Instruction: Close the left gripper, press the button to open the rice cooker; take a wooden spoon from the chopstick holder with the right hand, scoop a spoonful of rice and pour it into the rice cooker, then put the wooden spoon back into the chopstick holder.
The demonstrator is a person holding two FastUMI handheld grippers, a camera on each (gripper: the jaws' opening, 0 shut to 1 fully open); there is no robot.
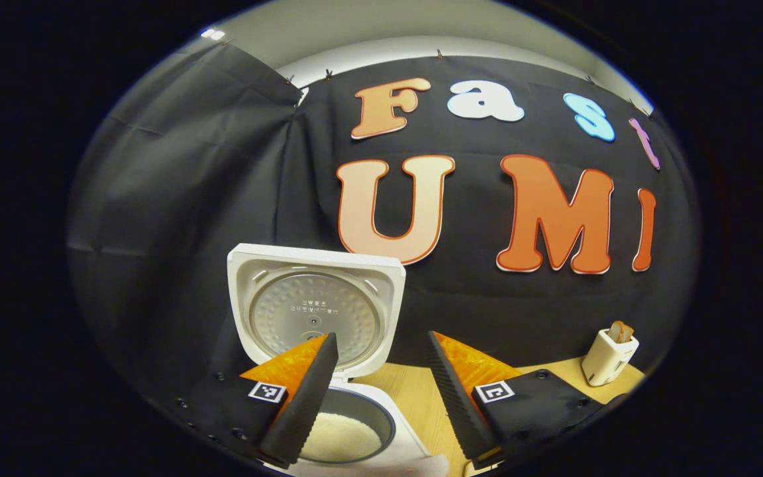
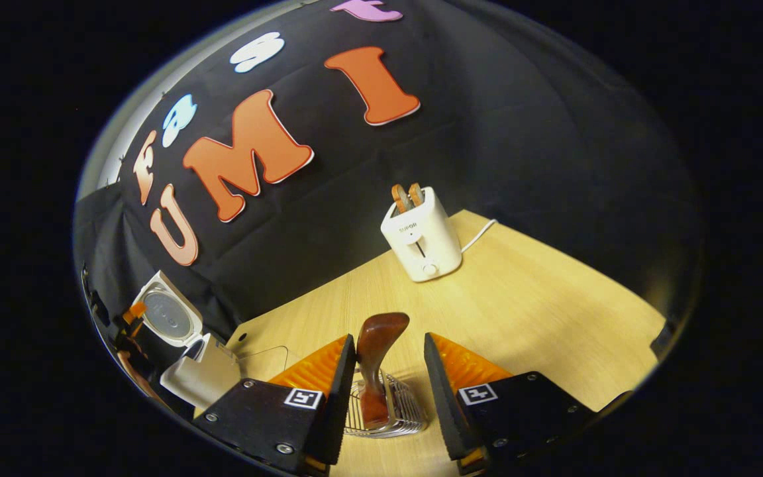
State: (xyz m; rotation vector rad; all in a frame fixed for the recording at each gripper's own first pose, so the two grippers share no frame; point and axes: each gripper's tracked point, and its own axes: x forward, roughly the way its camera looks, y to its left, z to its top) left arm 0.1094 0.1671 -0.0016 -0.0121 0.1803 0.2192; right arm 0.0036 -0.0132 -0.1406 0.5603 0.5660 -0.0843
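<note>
The white rice cooker (image 1: 368,404) stands open with its lid (image 1: 315,318) raised, and white rice (image 1: 342,437) lies in the pot. My left gripper (image 1: 381,336) hovers open just above and in front of the pot, holding nothing. In the right gripper view the dark wooden spoon (image 2: 378,344) stands bowl-up in the wire chopstick holder (image 2: 398,411). My right gripper (image 2: 389,338) is open around the spoon; one finger is close against it and a gap shows on the other side. The open rice cooker (image 2: 176,324) sits far left in that view.
A white toaster (image 2: 421,238) with bread in its slots stands at the back of the wooden table (image 2: 520,311), its cord trailing right. The toaster (image 1: 608,358) sits at the right in the left gripper view. A clear container (image 2: 262,361) lies beside the cooker.
</note>
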